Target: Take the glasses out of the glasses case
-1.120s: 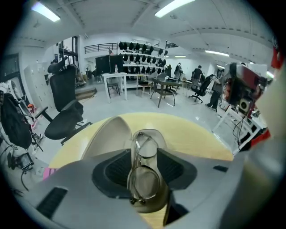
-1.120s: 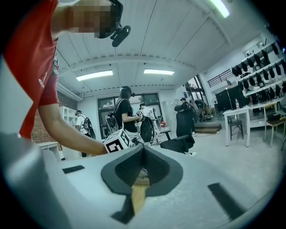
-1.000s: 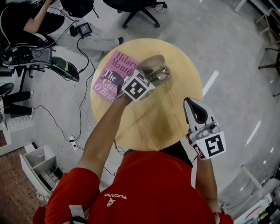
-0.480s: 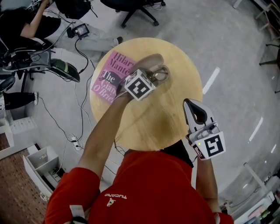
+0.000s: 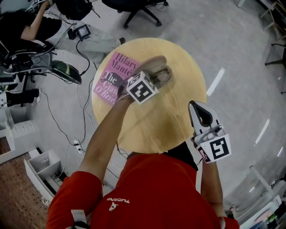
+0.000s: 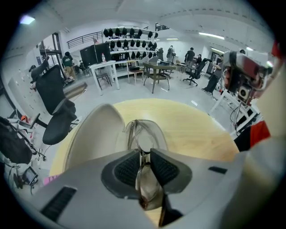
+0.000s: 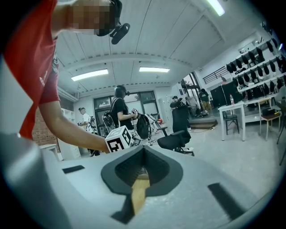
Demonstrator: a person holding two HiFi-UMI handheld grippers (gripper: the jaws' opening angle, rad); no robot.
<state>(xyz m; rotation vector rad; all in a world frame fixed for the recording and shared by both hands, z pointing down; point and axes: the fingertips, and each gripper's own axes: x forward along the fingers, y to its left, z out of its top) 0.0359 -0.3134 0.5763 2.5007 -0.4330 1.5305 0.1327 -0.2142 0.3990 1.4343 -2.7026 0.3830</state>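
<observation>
An open beige glasses case (image 5: 153, 64) lies on the round wooden table (image 5: 172, 123), its lid (image 6: 96, 134) raised at the left. The folded clear-framed glasses (image 6: 144, 136) rest in its tray (image 5: 164, 75). My left gripper (image 5: 154, 80) points steeply down into the case. Its jaws are closing, with the glasses frame between the black pads (image 6: 127, 169) and pressed by them (image 6: 144, 169). My right gripper (image 5: 199, 107) hovers shut and holding nothing over the table's near right edge, well away from the case; its pads meet (image 7: 143, 167).
A pink book (image 5: 114, 74) lies on the table's left side, partly under my left arm. Cables and a chair base (image 5: 143, 11) are on the floor beyond the table. Office chairs (image 6: 56, 116), tables and people stand further off in the room.
The left gripper's jaws have come together around the glasses in the case. Both hands have stayed almost in place.
</observation>
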